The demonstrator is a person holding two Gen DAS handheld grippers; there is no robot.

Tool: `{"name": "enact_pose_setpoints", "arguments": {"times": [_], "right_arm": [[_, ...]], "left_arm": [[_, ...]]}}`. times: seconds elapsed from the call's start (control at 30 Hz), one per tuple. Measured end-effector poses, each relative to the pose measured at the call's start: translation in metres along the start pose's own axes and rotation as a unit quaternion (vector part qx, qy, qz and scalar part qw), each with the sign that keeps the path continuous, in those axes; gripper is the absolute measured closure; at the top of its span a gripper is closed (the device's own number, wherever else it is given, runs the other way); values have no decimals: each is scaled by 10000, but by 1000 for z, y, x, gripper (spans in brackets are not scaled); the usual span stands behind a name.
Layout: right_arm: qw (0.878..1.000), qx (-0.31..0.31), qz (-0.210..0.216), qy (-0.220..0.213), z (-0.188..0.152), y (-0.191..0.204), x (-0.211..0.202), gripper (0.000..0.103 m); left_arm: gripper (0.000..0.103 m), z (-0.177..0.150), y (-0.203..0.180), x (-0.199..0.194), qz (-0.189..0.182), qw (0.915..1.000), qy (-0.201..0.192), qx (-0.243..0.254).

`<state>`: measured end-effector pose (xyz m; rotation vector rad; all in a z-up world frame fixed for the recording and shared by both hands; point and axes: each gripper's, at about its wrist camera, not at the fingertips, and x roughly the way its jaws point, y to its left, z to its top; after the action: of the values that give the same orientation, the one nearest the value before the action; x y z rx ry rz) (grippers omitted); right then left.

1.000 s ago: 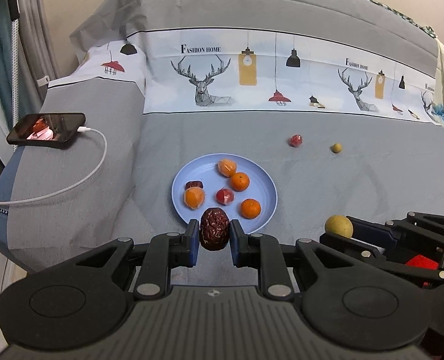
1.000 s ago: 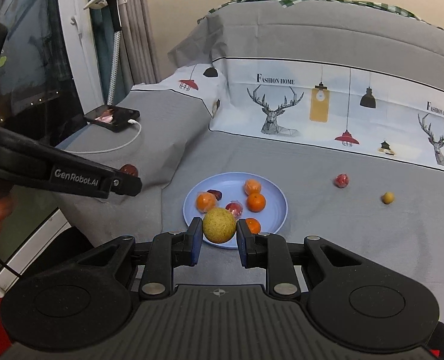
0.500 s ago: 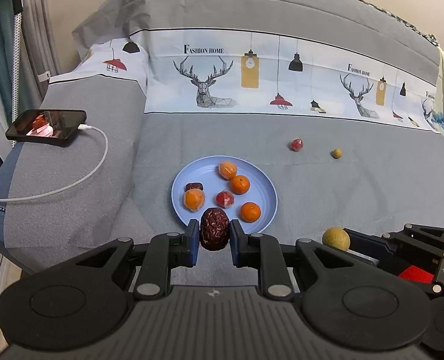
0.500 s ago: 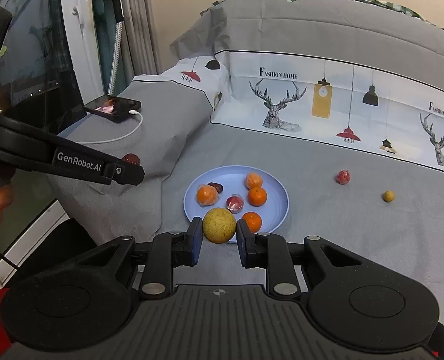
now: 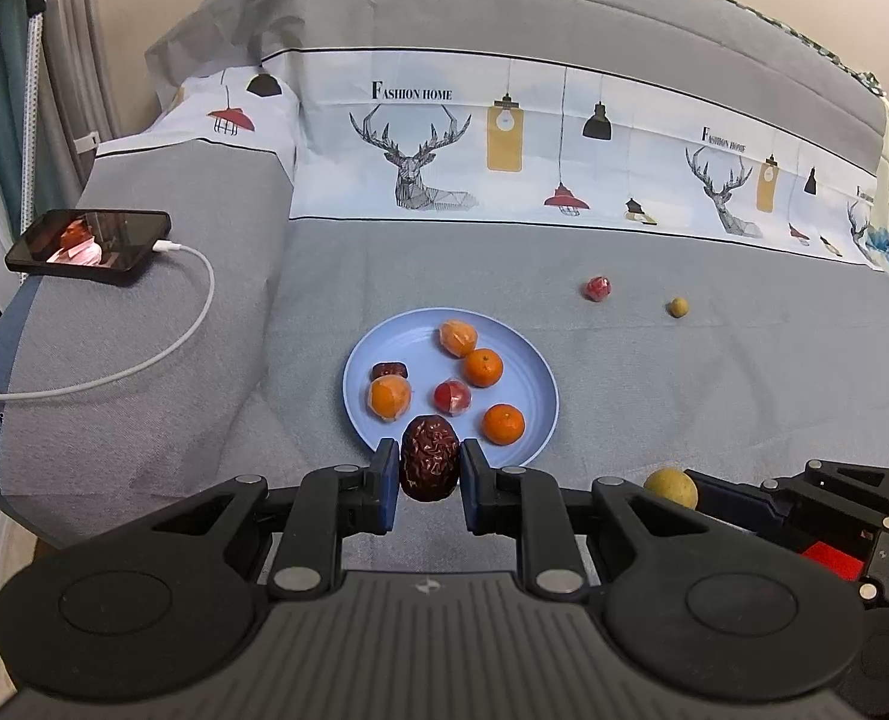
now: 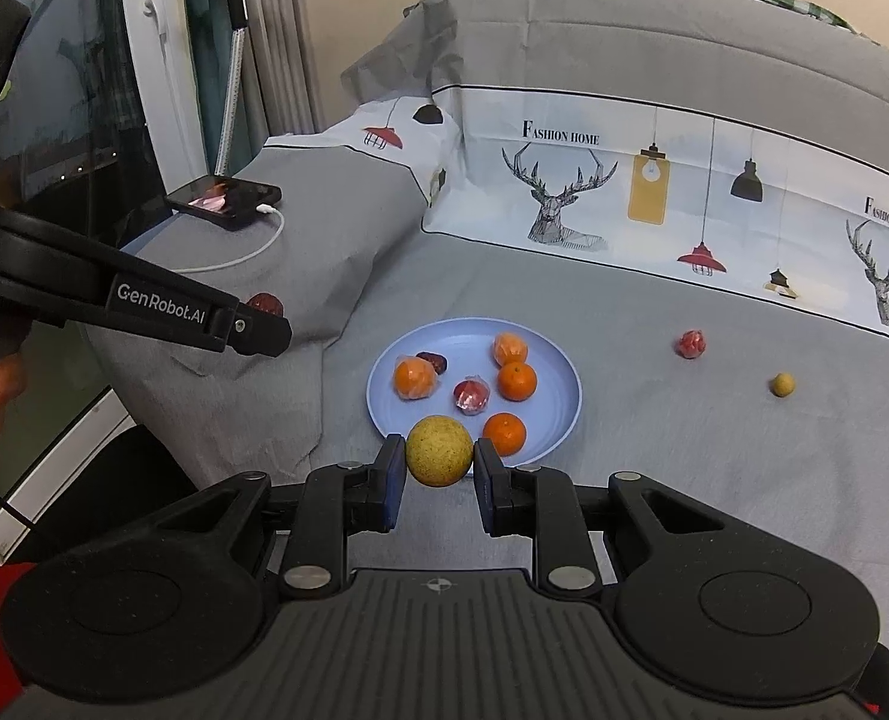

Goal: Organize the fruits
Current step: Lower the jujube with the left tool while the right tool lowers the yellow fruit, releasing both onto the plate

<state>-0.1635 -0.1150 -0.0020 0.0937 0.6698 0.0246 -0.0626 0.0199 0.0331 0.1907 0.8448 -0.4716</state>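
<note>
A blue plate (image 5: 522, 354) lies on the grey bed cover and holds several oranges, a wrapped red fruit (image 5: 451, 396) and a dark date (image 5: 389, 370). My left gripper (image 5: 429, 468) is shut on a wrinkled dark red date (image 5: 429, 456), just before the plate's near rim. My right gripper (image 6: 438, 462) is shut on a yellow-green round fruit (image 6: 438, 450), also near the plate's (image 6: 558, 360) front rim. It also shows at the right in the left wrist view (image 5: 671, 487). A wrapped red fruit (image 5: 596, 288) and a small yellow fruit (image 5: 678, 306) lie loose beyond the plate.
A phone (image 5: 87, 238) with a white charging cable (image 5: 162, 354) lies on the raised grey cushion at the left. A printed deer cover (image 5: 420, 162) runs along the back. The bed's front edge is close below the grippers. A window frame (image 6: 162, 90) stands left.
Both grippers, each still holding its fruit, have shifted slightly; the plate sits a little lower and closer in the right wrist view. The right gripper's fruit appears lower in the left view.
</note>
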Motion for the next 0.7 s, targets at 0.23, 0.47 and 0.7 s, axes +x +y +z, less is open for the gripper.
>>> {"name": "enact_pose_setpoints", "arguments": {"times": [0.23,0.47,0.7], "right_arm": [[9999,-15,-9,104,0,0,7,77],[9997,-17,-2,232,1,-1,17,77],[9994,56,-12,340,2,-6,31,77]], "left_arm": [[80,2,5,7,4,10000,37,-67],[80,6,10,17,44,9999,101,-132],[80,15,15,31,99,9998,142,-121]]}}
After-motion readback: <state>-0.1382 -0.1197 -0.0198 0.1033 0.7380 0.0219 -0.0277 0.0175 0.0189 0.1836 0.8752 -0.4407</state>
